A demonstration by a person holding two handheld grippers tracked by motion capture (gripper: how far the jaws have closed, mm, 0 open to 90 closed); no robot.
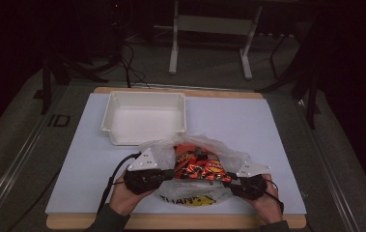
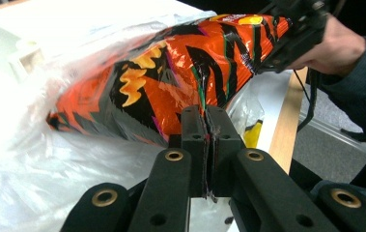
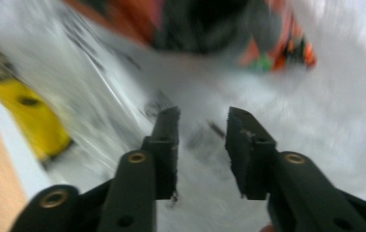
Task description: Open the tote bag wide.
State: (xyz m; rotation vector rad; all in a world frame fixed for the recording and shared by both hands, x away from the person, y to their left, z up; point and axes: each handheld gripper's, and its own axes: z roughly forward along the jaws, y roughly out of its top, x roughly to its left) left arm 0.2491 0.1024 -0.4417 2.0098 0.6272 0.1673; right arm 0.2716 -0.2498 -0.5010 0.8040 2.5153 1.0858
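Observation:
An orange and black snack bag [image 1: 200, 164] [image 2: 171, 72] lies half inside a thin white plastic bag [image 1: 195, 198] [image 2: 50, 164] near the front edge of the table. My left gripper [image 1: 171, 173] [image 2: 204, 112] comes in from the left, shut on the snack bag's lower edge, with a thin fold caught between its pads. On the bag's right side my right gripper [image 1: 231, 178] [image 3: 202, 116] is open; its jaws stand apart over the blurred white film [image 3: 316, 96] with nothing between them. A yellow face print [image 3: 35, 121] shows on the plastic.
A white plastic bin [image 1: 144, 94] [image 2: 21, 58] stands just behind the bag, towards the back left. The white mat [image 1: 248, 121] spreads out to the right of it. The wooden table edge [image 1: 171, 221] runs under my hands.

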